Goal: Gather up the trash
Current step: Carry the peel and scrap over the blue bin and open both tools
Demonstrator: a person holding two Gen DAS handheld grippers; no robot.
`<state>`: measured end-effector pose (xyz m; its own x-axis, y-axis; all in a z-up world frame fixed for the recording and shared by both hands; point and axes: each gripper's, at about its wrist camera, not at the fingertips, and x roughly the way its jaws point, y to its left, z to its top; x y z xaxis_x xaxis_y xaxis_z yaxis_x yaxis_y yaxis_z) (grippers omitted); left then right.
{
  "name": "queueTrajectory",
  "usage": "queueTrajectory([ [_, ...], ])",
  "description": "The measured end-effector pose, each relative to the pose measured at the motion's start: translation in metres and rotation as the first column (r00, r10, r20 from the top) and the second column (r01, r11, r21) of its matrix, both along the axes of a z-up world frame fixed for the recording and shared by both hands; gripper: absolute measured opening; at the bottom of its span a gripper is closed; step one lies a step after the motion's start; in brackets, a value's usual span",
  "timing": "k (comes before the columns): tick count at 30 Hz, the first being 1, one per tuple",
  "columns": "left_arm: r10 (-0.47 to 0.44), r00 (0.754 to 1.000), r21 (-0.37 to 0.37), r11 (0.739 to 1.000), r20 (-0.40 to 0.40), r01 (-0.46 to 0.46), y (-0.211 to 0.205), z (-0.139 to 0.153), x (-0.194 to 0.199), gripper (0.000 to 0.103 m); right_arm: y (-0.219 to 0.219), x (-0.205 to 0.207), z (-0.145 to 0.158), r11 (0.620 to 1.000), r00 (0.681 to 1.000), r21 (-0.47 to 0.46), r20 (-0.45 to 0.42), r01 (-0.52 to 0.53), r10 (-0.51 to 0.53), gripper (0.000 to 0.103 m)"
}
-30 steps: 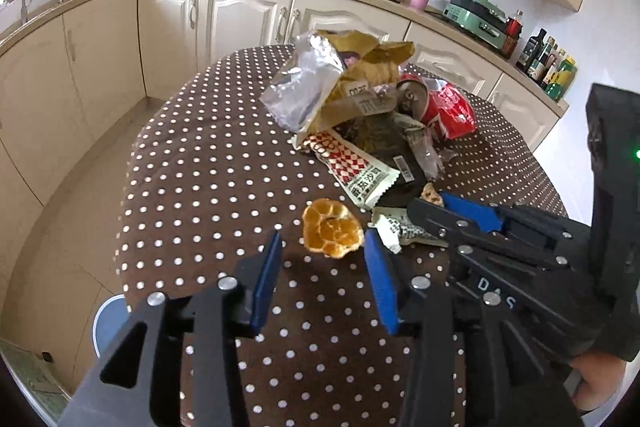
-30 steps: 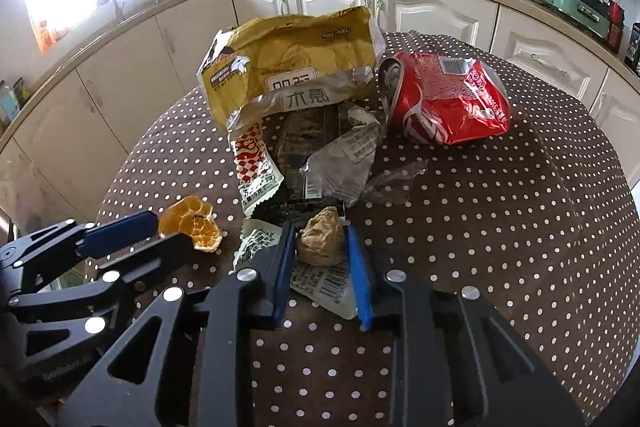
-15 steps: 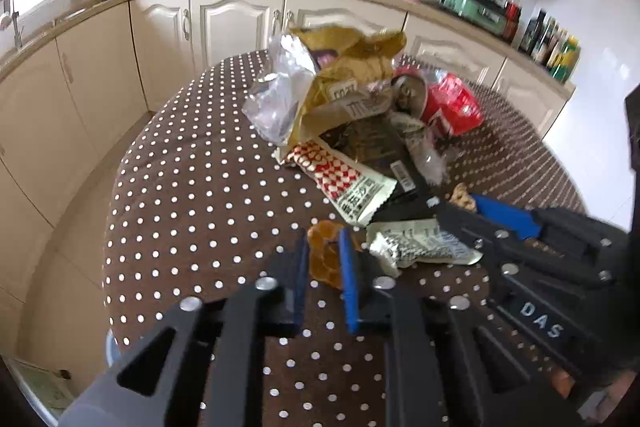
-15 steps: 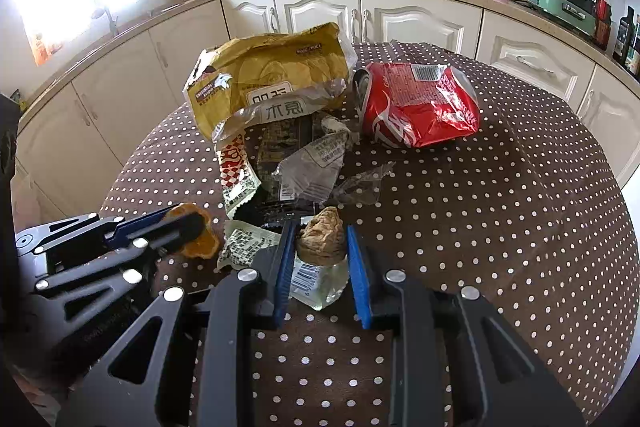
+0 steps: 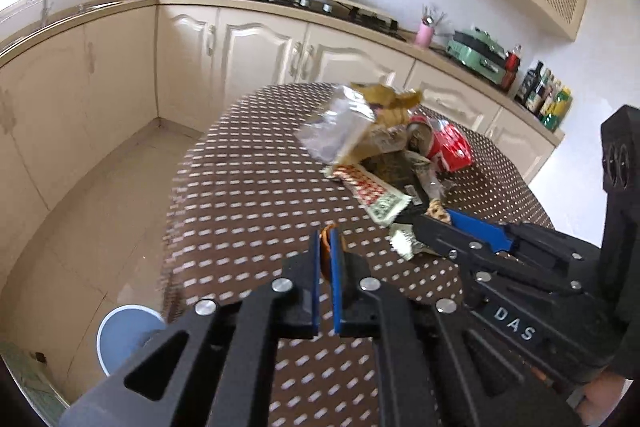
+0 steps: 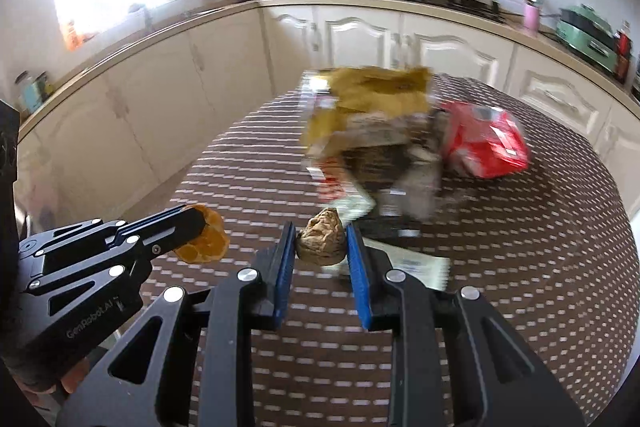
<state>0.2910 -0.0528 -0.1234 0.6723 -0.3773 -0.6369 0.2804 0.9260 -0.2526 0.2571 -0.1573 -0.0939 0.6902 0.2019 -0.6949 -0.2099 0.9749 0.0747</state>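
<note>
A round table covered by a brown cloth with white dots was seen in a cream-fronted kitchen, and a pale blue round bin was visible on the floor just beside its near edge. Toward the far side of the table a heap of litter was spread: a crumpled yellow snack bag, a crushed red drinks can, a clear plastic wrapper and a red-and-white checked sachet, all overlapping; much of it was blurred in the right wrist view. A flat printed paper wrapper was left lying on the cloth near the right gripper.

The left gripper was closed on a dried orange peel, pinched edge-on between the blue pads and held clear of the cloth. The right gripper was closed on a small brown wrinkled lump, apparently a walnut shell, clamped across its widest part.

Both held pieces were judged to be very light. The peel was judged thin, stiff and brittle, so that it might crack under a hard squeeze; a hold deep between the pads seemed safest. The shell was judged hard, rounded and liable to slip, so a grip across its middle was favoured. The remaining bags were judged limp and slippery, best taken by a crumpled fold, and the can by its dented waist.
</note>
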Motion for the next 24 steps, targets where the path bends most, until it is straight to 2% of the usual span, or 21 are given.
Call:
queueTrajectory([
  [5,0.098,0.995,-0.003,0.995,0.011,-0.098,0.061,0.002,-0.022,0.004,0.063,-0.003,-0.002,0.993,0.993,0.010,-0.002,-0.122,0.122,0.025],
  [9,0.195,0.981,0.016,0.981,0.006,-0.195,0.117,-0.003,-0.037,0.004,0.123,-0.002,-0.011,0.974,0.974,0.023,-0.019,-0.226,0.226,0.025],
  [12,0.278,0.961,0.031,0.960,-0.003,-0.278,0.160,-0.009,-0.046,0.004,0.160,-0.003,-0.019,0.958,0.958,0.033,-0.031,-0.285,0.286,0.025],
  [17,0.397,0.916,0.044,0.918,-0.064,-0.395,0.231,-0.038,-0.056,0.004,0.223,0.000,-0.038,0.923,0.921,0.035,-0.057,-0.383,0.385,0.025],
  [22,0.459,0.875,0.050,0.888,-0.150,-0.457,0.275,-0.076,-0.049,0.004,0.268,0.010,-0.068,0.901,0.896,0.041,-0.098,-0.432,0.434,0.024],
  [24,0.465,0.866,0.048,0.884,-0.186,-0.465,0.286,-0.091,-0.043,0.004,0.278,0.014,-0.082,0.899,0.891,0.037,-0.119,-0.437,0.438,0.024],
])
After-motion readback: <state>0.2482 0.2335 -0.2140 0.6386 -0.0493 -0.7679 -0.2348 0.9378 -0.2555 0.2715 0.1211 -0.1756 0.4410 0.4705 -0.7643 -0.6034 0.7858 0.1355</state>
